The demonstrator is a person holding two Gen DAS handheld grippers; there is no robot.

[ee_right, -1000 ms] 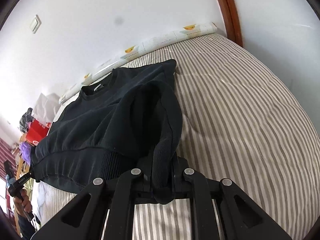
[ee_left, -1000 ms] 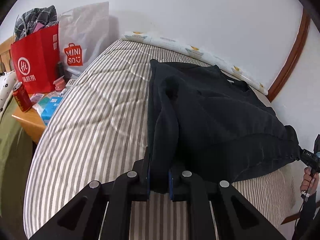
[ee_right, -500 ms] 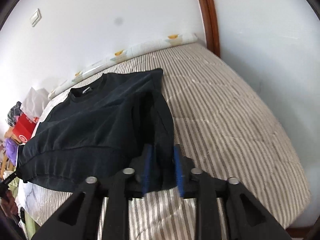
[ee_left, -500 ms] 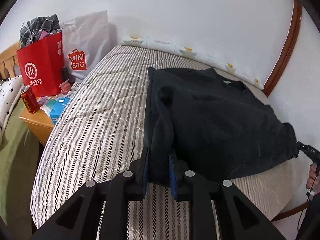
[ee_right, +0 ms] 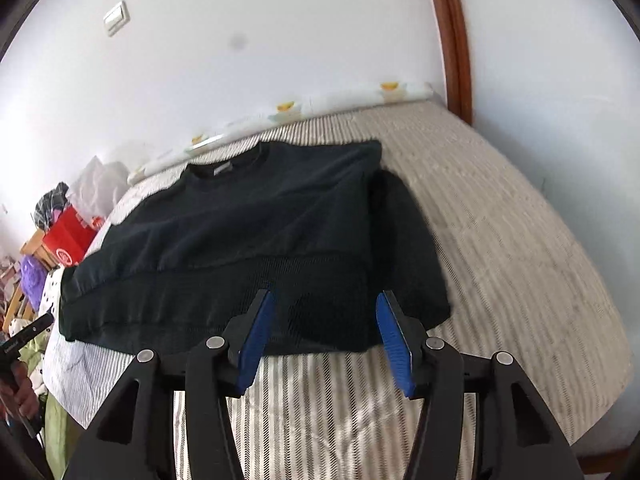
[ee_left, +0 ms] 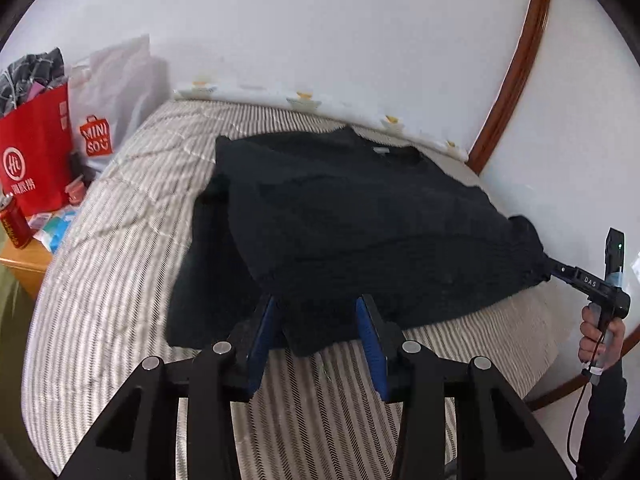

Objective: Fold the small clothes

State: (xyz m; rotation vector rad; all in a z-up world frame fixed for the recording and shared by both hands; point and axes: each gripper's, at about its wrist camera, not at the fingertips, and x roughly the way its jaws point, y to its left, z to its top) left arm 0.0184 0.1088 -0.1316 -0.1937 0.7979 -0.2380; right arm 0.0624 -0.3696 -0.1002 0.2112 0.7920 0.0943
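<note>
With the black sweater [ee_right: 256, 240] lying flat on the striped bed [ee_right: 500, 248], both the left gripper [ee_left: 318, 334] and right gripper [ee_right: 324, 332] have jaws spread, holding nothing, so the next move seems a fresh grasp to start a fold.

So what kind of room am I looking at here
Most likely a bedroom in a home. A black sweatshirt lies spread on a bed with a striped mattress cover, and a wooden bedside table beside it holds shopping bags and a red can.
</note>
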